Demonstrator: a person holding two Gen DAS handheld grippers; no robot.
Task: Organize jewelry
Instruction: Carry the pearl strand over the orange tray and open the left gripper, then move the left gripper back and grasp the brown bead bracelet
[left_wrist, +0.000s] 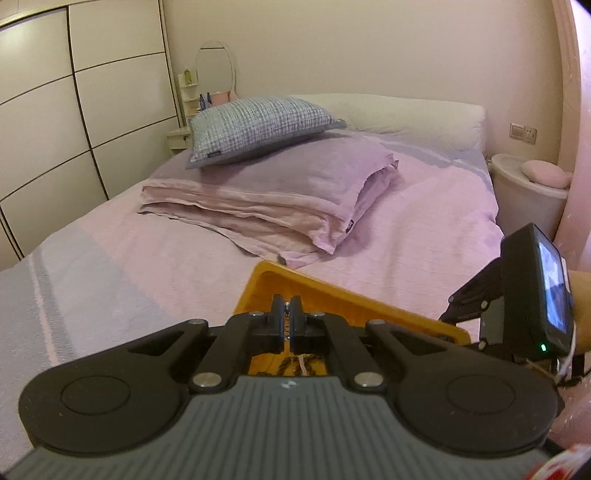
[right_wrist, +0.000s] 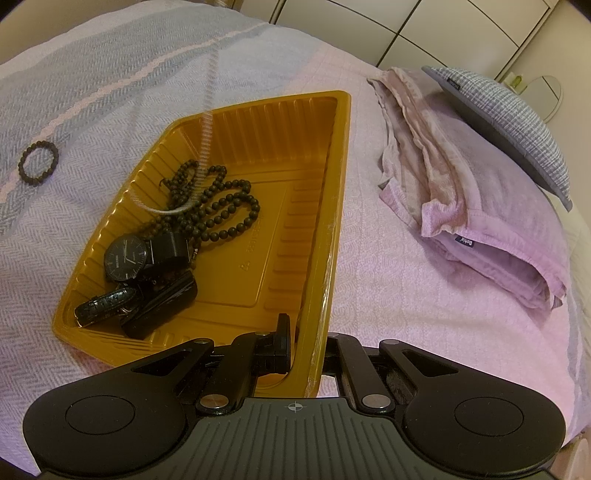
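Observation:
An orange plastic tray (right_wrist: 317, 229) lies on the bed. It holds a dark bead necklace (right_wrist: 221, 206), a black watch (right_wrist: 125, 258) and black straps (right_wrist: 159, 306). A pale silver chain (right_wrist: 205, 122) hangs down into the tray from above. My left gripper (left_wrist: 287, 314) is shut on the chain's top end, above the tray (left_wrist: 332, 295). My right gripper (right_wrist: 306, 343) is shut on the tray's near right rim. A dark bead bracelet (right_wrist: 38, 163) lies on the bedspread left of the tray.
A folded pink blanket (left_wrist: 266, 195) and a grey checked pillow (left_wrist: 258, 125) lie further up the bed. A wardrobe (left_wrist: 55, 110) stands to the left. A white nightstand (left_wrist: 528, 192) stands at the right. The other gripper's body (left_wrist: 532, 295) is close at the right.

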